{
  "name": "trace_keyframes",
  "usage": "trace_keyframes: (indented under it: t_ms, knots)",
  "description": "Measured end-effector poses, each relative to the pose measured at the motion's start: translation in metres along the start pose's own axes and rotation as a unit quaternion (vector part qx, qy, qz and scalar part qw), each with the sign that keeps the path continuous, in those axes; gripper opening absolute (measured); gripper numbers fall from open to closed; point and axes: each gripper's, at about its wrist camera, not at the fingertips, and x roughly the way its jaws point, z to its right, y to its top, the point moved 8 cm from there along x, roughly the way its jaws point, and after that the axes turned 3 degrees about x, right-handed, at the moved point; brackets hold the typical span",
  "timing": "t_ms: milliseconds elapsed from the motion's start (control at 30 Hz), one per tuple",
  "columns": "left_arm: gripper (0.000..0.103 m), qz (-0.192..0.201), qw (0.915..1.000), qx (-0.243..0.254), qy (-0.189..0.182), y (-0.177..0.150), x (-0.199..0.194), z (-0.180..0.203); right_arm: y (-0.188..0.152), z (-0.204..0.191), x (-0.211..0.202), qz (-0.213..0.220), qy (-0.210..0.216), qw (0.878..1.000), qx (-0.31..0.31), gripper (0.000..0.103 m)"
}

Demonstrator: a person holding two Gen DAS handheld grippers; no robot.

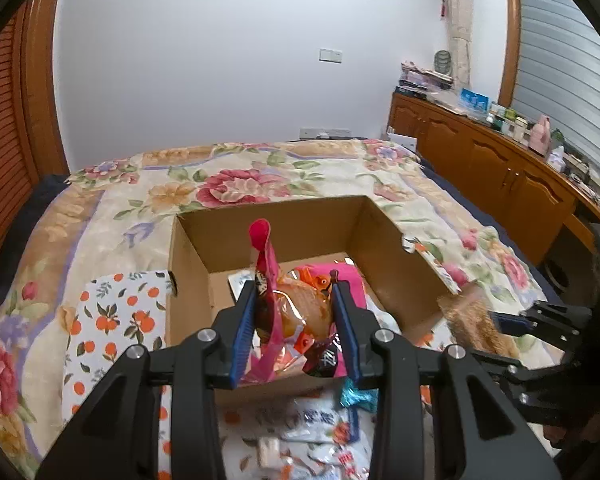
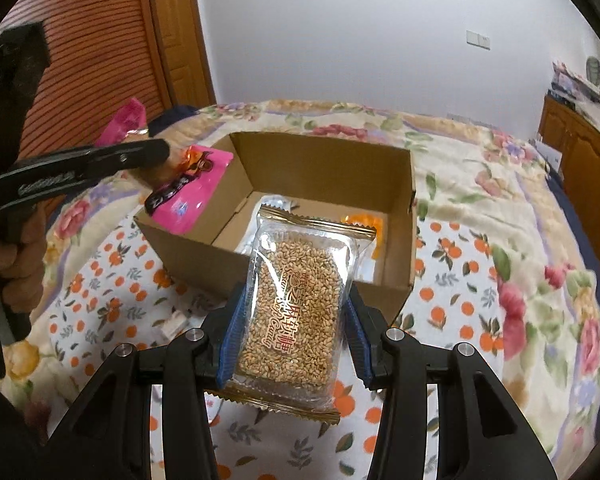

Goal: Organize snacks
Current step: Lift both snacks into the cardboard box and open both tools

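While the left gripper [image 1: 296,328] pinches a pink-wrapped pastry [image 1: 290,308] between narrowed blue pads over the cardboard box [image 1: 396,248], the right gripper [image 2: 294,328] clamps a clear sesame candy pack [image 2: 298,308] just short of the box's near wall. Right view alone shows the box floor: orange packet [image 2: 366,228], white packet. Left view alone shows loose snacks [image 1: 312,420] on the orange-print cloth [image 1: 112,320] near the box.
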Motion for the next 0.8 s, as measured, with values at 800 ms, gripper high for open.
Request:
trace_keyframes:
  t_ms: [800]
  knots:
    - [0.034,-0.063,0.9973,-0.036,0.013,-0.031,0.084,-0.040,0.059,0.004,0.102,-0.030,-0.032,0.999,-0.024,0.046]
